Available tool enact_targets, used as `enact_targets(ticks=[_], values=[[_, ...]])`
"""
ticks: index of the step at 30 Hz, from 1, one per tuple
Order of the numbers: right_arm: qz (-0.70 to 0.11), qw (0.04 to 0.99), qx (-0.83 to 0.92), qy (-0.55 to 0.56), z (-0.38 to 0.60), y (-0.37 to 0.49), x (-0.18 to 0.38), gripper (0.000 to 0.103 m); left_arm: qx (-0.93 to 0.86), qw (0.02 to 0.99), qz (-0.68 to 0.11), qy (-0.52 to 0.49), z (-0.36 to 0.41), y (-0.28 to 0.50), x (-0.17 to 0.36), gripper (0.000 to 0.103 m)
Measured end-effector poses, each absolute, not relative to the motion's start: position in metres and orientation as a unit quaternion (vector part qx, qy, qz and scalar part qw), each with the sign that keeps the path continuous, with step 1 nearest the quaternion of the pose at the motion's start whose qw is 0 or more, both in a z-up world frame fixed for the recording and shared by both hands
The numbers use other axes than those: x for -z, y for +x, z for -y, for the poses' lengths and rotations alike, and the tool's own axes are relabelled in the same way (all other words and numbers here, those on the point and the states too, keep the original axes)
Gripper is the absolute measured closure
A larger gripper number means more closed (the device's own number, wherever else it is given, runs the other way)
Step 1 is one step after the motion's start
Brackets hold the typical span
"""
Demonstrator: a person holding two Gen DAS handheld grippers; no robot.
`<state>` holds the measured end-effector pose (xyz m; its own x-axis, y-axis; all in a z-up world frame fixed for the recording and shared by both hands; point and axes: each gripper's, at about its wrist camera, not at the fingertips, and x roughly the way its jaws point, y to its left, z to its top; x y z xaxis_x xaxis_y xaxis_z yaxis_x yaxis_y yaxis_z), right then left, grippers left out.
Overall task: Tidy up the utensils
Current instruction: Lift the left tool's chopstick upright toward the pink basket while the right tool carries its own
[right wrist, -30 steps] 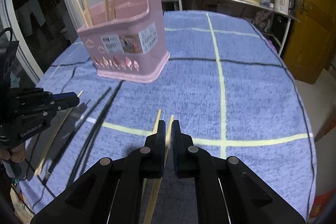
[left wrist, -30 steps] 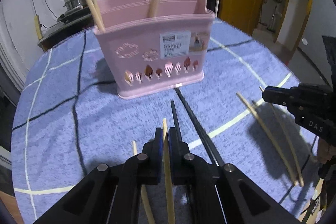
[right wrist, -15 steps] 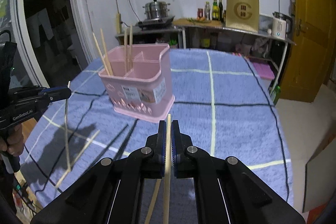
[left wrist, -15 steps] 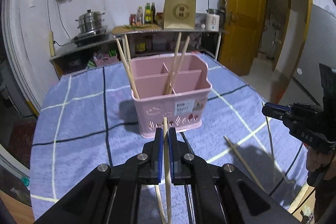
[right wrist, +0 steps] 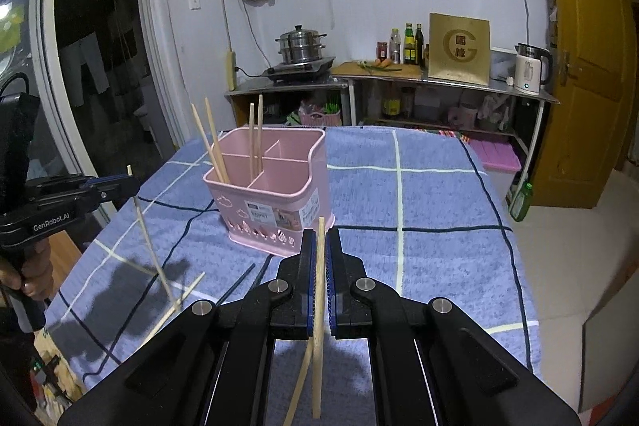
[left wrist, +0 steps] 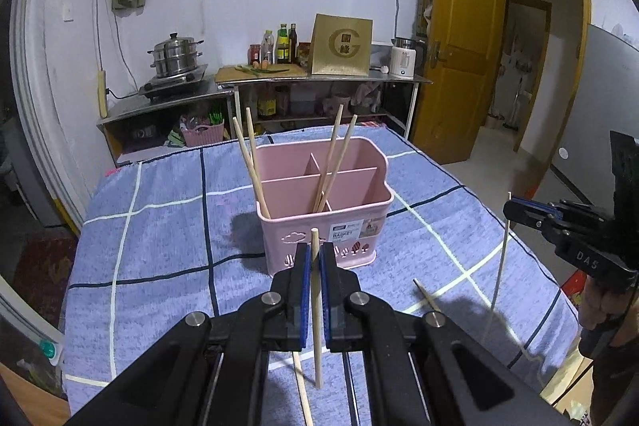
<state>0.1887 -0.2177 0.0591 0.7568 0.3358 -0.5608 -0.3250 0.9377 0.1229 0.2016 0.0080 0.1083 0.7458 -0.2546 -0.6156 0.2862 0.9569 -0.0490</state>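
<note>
The left gripper has its jaws pressed together on a pale wooden chopstick that hangs upright between the blue pads. The right gripper pinches a second wooden chopstick the same way. Both hover above the blue checked tablecloth. Just beyond the fingertips stands the pink utensil basket, divided into compartments, with four chopsticks leaning inside. Loose chopsticks lie on the cloth near the front edge, beside dark ones.
</note>
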Motion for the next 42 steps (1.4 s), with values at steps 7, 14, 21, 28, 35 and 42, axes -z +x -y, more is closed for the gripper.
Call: enact_targets(ticks=[7, 14, 21, 28, 35, 42], values=[[-0.289, 0.94, -0.18, 0.011, 0.219, 0.184, -0.068, 0.099, 0.147, 0.936, -0.32, 0.02, -0.01, 0.197, -0.117, 0.098], [-0.279, 0.942, -0.184, 0.011, 0.219, 0.18, -0.076, 0.099, 0.149, 0.937, -0.316, 0.015, -0.01, 0.194, -0.123, 0.099], [-0.271, 0.943, -0.192, 0.01, 0.214, 0.179, -0.085, 0.099, 0.155, 0.936, -0.316, 0.006, -0.013, 0.193, -0.129, 0.099], [-0.259, 0.943, -0.207, 0.005, 0.197, 0.186, -0.101, 0.099, 0.157, 0.936, -0.314, -0.005, -0.017, 0.203, -0.143, 0.099], [-0.247, 0.942, -0.229, 0.004, 0.175, 0.204, -0.118, 0.099, 0.151, 0.941, -0.303, -0.012, -0.021, 0.218, -0.168, 0.099], [-0.227, 0.944, -0.241, 0.004, 0.158, 0.223, -0.139, 0.099, 0.144, 0.947, -0.288, -0.017, -0.025, 0.241, -0.197, 0.099]])
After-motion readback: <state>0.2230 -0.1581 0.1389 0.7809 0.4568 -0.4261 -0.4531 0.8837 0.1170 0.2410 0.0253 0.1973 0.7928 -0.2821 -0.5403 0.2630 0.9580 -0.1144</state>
